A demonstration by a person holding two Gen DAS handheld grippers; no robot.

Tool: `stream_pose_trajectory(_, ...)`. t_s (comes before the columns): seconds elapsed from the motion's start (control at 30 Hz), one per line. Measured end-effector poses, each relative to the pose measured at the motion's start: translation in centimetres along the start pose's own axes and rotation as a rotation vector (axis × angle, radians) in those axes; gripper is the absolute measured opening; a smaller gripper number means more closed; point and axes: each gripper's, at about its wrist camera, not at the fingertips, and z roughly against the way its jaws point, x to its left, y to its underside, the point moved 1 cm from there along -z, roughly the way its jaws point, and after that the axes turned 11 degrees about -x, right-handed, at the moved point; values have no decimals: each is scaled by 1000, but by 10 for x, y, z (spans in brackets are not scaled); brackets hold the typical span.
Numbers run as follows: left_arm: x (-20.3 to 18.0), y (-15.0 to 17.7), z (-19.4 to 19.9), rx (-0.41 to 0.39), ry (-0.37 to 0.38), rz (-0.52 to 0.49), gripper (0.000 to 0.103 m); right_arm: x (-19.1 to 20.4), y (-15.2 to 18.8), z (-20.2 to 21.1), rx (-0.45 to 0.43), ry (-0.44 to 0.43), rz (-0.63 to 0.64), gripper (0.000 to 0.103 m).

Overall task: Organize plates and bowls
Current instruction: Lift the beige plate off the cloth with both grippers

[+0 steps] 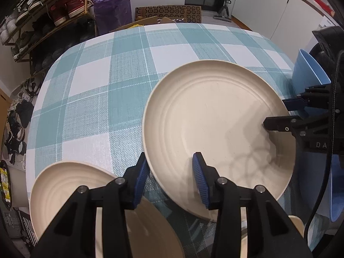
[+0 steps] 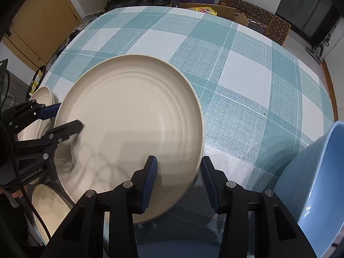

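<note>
A large cream plate [image 1: 215, 129] [image 2: 133, 124] lies over the checked tablecloth. My left gripper [image 1: 169, 178] is open, its fingers straddling the plate's near-left rim; it also shows in the right wrist view [image 2: 64, 118]. My right gripper [image 2: 178, 182] is open, its fingers straddling the plate's right rim; it also shows in the left wrist view [image 1: 277, 116]. Two more cream plates [image 1: 71, 185] [image 2: 45, 206] lie at the left. A blue bowl [image 1: 307, 73] [image 2: 318, 185] stands tilted at the right.
The table [image 1: 120, 81] has a teal and white checked cloth. A shoe rack [image 1: 43, 19], a purple bag [image 1: 114, 6] and cardboard boxes [image 1: 169, 14] stand beyond the far edge. White cabinets [image 1: 275, 8] are at the back right.
</note>
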Motion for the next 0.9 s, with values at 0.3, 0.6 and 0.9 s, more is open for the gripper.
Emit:
stream_pose_trajectory(0.3, 1, -2, 4, -27, -24, 1, 37, 2, 0, 3, -28, 33, 12, 29)
stream_pose_trajectory(0.6, 5, -7, 13, -57, -18, 28, 36, 0, -1, 8, -56, 33, -5, 23)
stream_pose_trajectory(0.9, 9, -9, 21, -80, -16, 47, 31, -5, -4, 20, -101, 17, -35, 23)
